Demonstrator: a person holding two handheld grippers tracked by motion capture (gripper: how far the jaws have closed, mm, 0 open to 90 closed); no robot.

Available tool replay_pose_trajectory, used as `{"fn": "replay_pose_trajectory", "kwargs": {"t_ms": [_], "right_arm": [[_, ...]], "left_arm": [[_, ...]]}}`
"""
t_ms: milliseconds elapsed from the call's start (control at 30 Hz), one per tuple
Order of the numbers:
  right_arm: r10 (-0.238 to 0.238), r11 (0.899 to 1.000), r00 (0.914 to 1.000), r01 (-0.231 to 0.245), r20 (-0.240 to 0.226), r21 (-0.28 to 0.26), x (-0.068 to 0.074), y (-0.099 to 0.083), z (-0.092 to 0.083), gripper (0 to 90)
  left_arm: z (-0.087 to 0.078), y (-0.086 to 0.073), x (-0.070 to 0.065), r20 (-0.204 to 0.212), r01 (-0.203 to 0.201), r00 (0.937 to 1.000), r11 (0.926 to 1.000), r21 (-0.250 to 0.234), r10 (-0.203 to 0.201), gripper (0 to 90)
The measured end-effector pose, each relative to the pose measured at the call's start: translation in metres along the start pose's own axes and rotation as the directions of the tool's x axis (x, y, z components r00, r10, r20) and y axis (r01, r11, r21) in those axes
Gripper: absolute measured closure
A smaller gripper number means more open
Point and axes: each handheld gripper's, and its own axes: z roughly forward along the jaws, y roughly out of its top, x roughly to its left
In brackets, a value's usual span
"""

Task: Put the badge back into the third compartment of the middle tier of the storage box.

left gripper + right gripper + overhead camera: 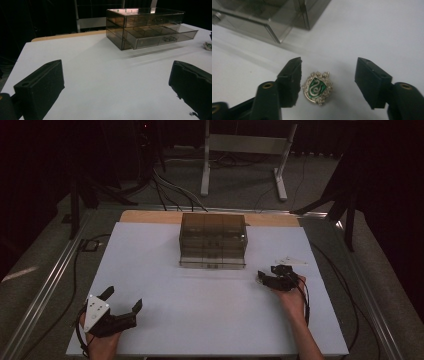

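Smoked clear drawer box [213, 241] set at 12 o'clock on the white table [200, 310], lower drawer pulled out; green-and-silver crest badge [317, 89] laid flat at 3 o'clock between the parted jaws of the right claw [328, 82]; left claw [122, 301] held released at 8 o'clock

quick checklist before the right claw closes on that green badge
1. Right claw open: ok, jaws spread apart.
2. Badge between the jaws: ok, though it lies nearer one jaw than the other.
3. Badge flat on the white table: ok, face up.
4. Bottom drawer of the smoky organizer pulled out: ok, seen in the left gripper view.
5. Left claw out of the way: ok, open, at the table's near left.
6. Drawer compartments free: cannot tell.
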Motion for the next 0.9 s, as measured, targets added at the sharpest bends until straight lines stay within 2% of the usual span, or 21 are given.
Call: {"fn": "replay_pose_trajectory", "kwargs": {"t_ms": [233, 633, 733, 800, 900], "right_arm": [[-0.001, 0.999, 1.0000, 0.001, -0.004, 0.046, 0.002, -0.003, 0.005, 45.8], [0.036, 0.994, 0.9993, -0.035, -0.012, 0.100, -0.002, -0.009, 0.010, 51.8], [0.046, 0.993, 0.9986, -0.043, -0.025, 0.107, 0.000, -0.009, 0.011, 56.2], [0.033, 0.994, 0.9992, -0.030, -0.023, 0.107, 0.002, -0.009, 0.012, 63.4], [0.028, 0.995, 0.9994, -0.026, -0.020, 0.100, 0.005, -0.009, 0.011, 66.6]], "left_arm": [[-0.001, 0.000, 0.000, -0.003, 0.002, 1.0000, 1.0000, -0.002, -0.002, 0.9], [0.000, 0.000, 0.000, 0.000, -0.002, 1.0000, 1.0000, 0.003, 0.002, 0.9], [0.000, 0.000, 0.000, 0.002, -0.004, 1.0000, 1.0000, 0.004, 0.004, 0.9], [0.001, 0.000, 0.000, 0.001, -0.003, 1.0000, 1.0000, 0.004, 0.003, 0.9], [0.000, 0.000, 0.000, -0.001, -0.001, 1.0000, 1.0000, 0.002, 0.001, 0.9]]}}
